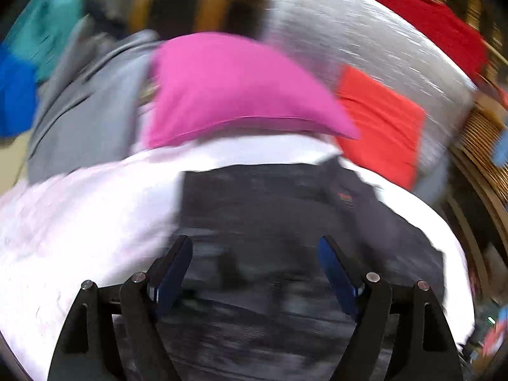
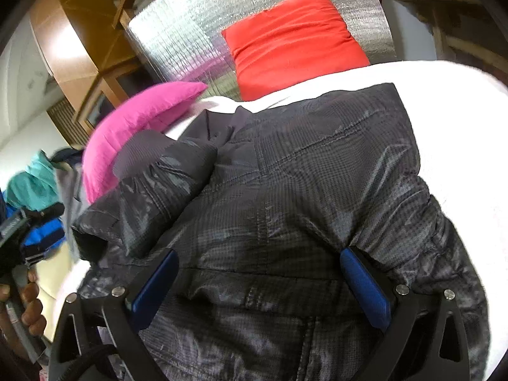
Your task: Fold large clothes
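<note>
A dark grey checked puffer jacket (image 2: 301, 190) lies spread on a white bed sheet (image 2: 381, 73); one sleeve (image 2: 152, 187) is folded over at its left. It also shows in the blurred left wrist view (image 1: 270, 216). My right gripper (image 2: 258, 273) is open just above the jacket, its blue pads wide apart with nothing between them. My left gripper (image 1: 255, 260) is open above the jacket's near part, empty. The left hand and gripper handle (image 2: 19, 254) show at the right wrist view's left edge.
A pink pillow (image 1: 235, 85) and a red pillow (image 2: 292, 41) lie beyond the jacket against a silver quilted headboard (image 2: 197, 22). A pile of grey, teal and blue clothes (image 1: 63, 79) sits to the left. Wooden furniture (image 2: 82, 41) stands behind.
</note>
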